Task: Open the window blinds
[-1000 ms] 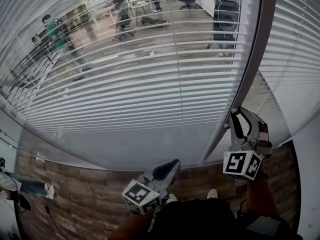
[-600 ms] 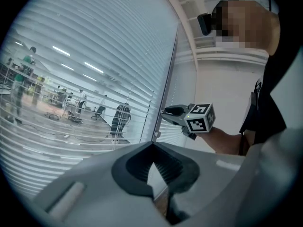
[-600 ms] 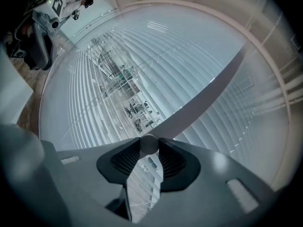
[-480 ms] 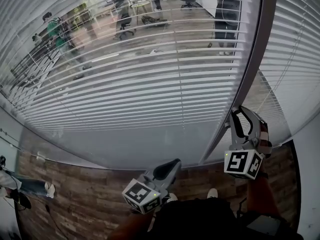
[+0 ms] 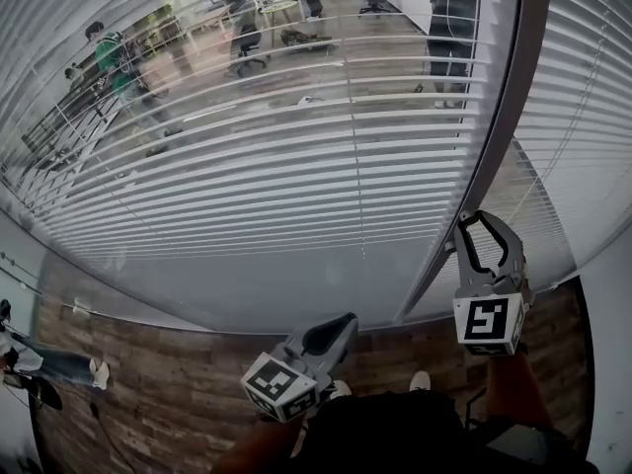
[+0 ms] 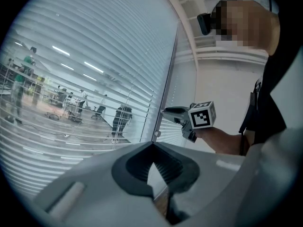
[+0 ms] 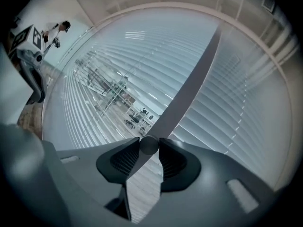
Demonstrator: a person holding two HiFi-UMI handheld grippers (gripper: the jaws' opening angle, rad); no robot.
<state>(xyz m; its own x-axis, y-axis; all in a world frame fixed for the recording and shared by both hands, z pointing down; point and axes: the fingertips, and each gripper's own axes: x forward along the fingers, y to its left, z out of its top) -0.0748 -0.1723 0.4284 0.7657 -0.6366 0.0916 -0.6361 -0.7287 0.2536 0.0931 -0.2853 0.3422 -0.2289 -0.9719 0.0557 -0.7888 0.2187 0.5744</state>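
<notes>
Blinds (image 5: pixel 296 166) filled the upper two thirds of the head view. Their slats were tilted enough that a room with a chair (image 5: pixel 245 47) and a person in green (image 5: pixel 104 52) showed between them at the upper left. A dark post (image 5: pixel 499 136) ran diagonally from the top right toward the lower centre. It split that pane from the side blinds (image 5: pixel 583 97) at the right edge, whose slats looked closer to shut.

The right gripper (image 5: pixel 468 223) sat level at the lower right of the head view, with its tips at the lower part of the post. In the right gripper view, a small round knob (image 7: pixel 149 144) stood at frame centre, right between the tips and touching both pads. The claw was closed on the knob though held fairly wide, and its jaws had just eased slightly apart. The left gripper view showed the same knob on the post, just at the right gripper's tip.

The left gripper (image 5: pixel 341 326) hovered at the lower centre of the head view, above a wood floor (image 5: pixel 148 383) and apart from the blinds. Its tips met with nothing between them.
</notes>
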